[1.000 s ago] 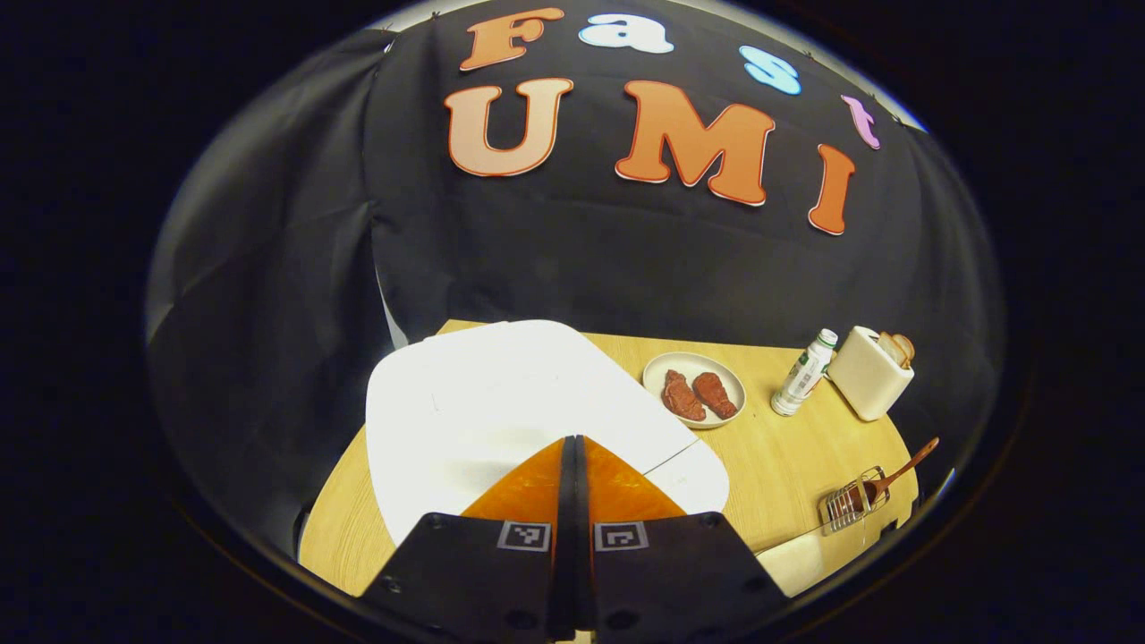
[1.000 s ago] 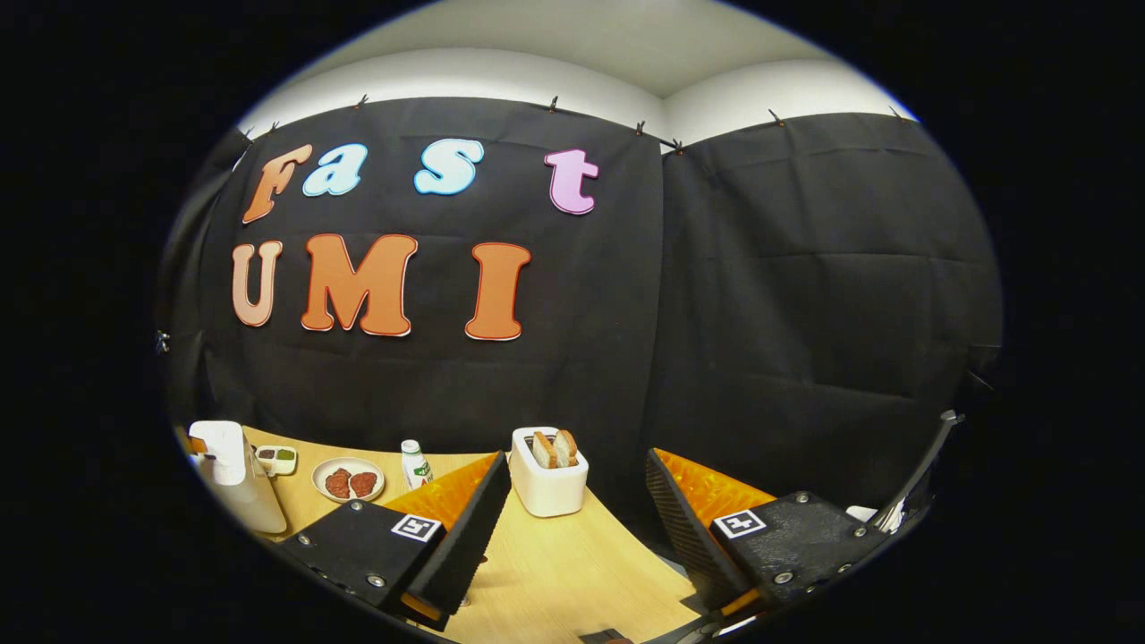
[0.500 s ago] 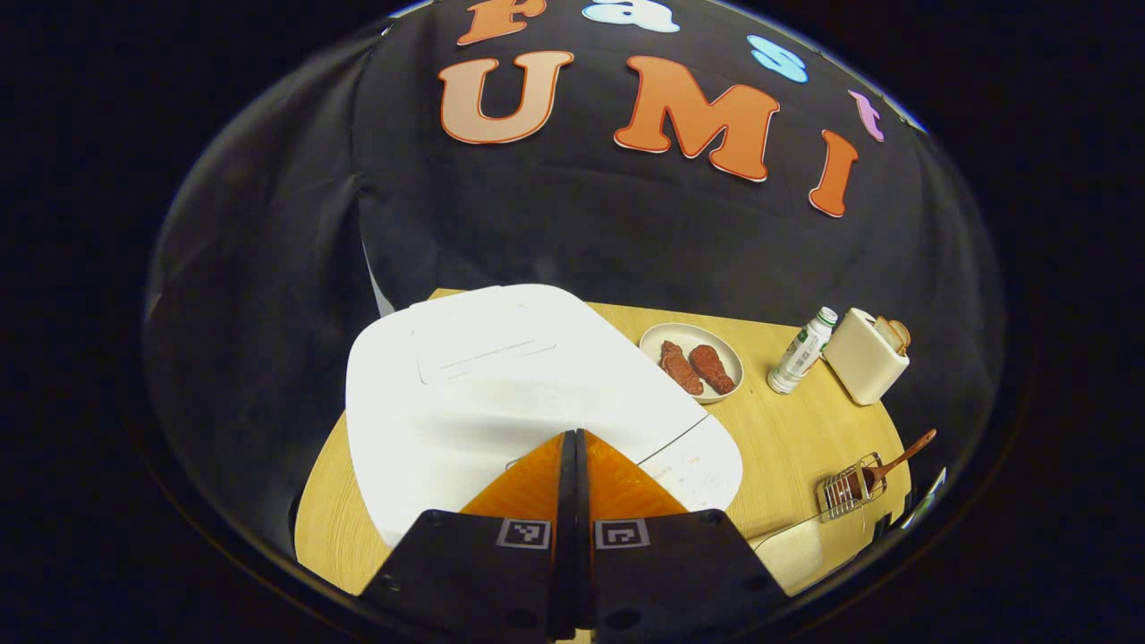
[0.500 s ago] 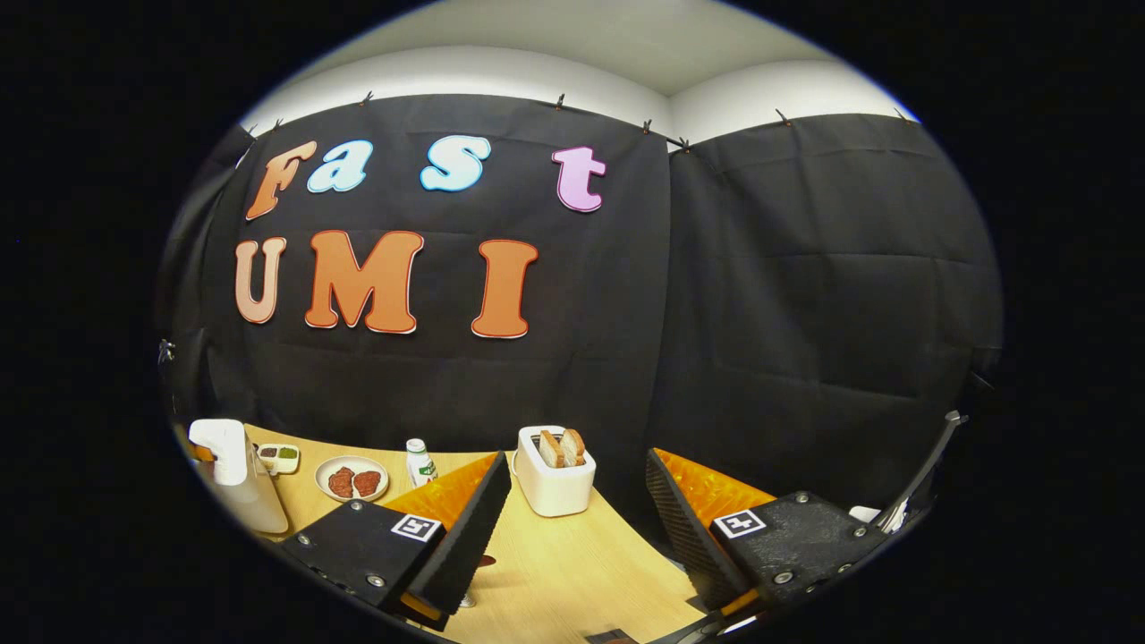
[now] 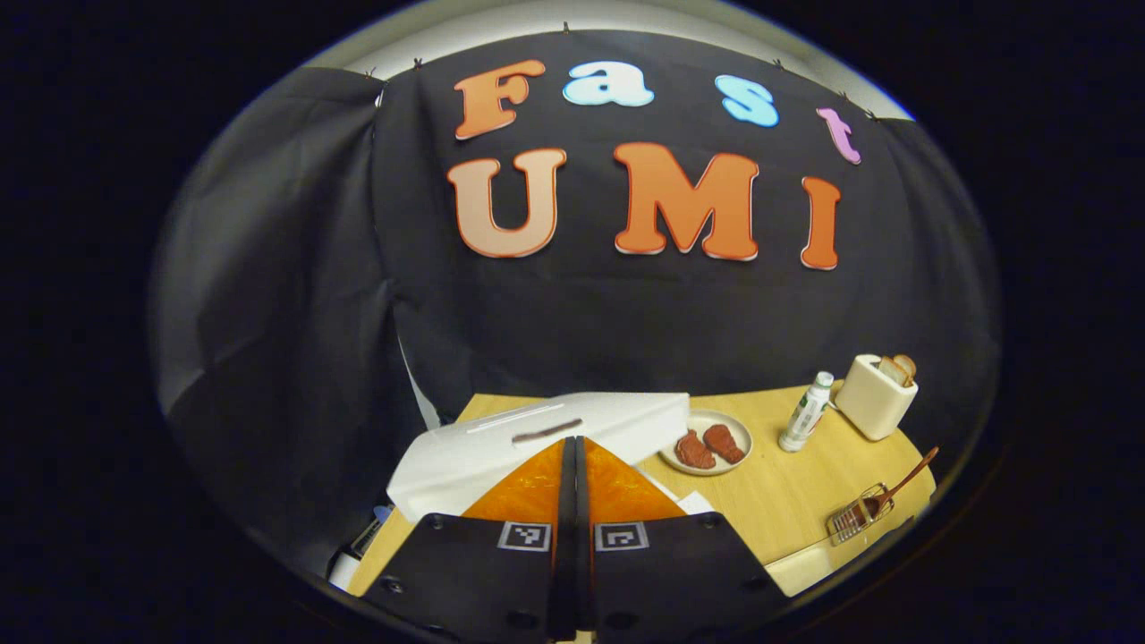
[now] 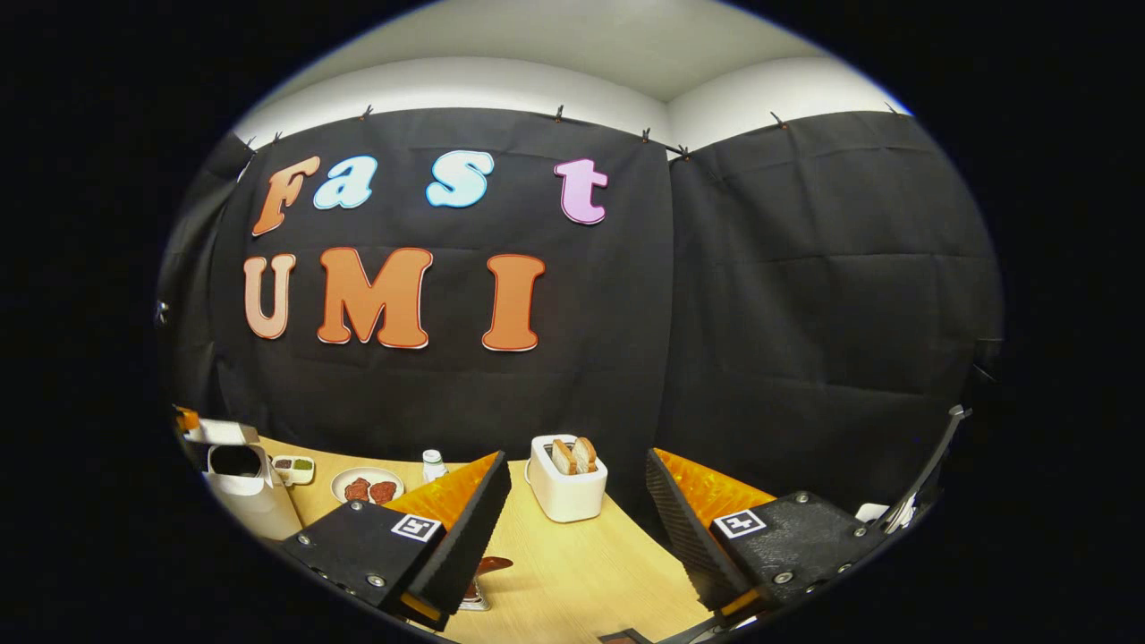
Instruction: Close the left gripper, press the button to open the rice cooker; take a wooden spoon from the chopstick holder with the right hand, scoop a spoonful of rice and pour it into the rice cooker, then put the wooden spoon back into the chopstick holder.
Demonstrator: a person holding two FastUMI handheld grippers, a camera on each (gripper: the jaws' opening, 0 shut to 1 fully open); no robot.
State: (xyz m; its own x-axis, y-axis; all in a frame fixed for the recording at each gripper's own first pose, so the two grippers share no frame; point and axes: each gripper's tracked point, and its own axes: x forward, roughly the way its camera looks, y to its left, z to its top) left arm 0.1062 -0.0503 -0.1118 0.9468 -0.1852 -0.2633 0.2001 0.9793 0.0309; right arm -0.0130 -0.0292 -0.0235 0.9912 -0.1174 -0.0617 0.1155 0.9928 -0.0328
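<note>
A: Rice cooker [image 5: 501, 452] sits at the table's near left corner, just past my left gripper [image 5: 573, 465], and its lid [image 5: 546, 427] is tilted up; in the right gripper view the dark pot mouth [image 6: 234, 461] shows under the raised lid, so I judge the button press done.

B: And the claws?

A: Left one has its fingers pressed flat together, nothing between them. My right gripper [image 6: 572, 501] is spread wide and empty, hanging over the table [image 6: 572, 563].

B: Where's the spoon?

A: The wooden spoon [image 5: 903, 474] leans out of the chopstick holder [image 5: 854, 517] at the table's near right edge. In the right gripper view I catch its bowl [image 6: 487, 565] just under my left finger.

B: What worries you?

A: The wire holder looks light. If I pinch the handle off-centre or pull along its slant, the holder may tip or drag with it. The toaster [image 6: 568, 478] and bottle [image 5: 805, 413] stand near enough to knock.
</note>
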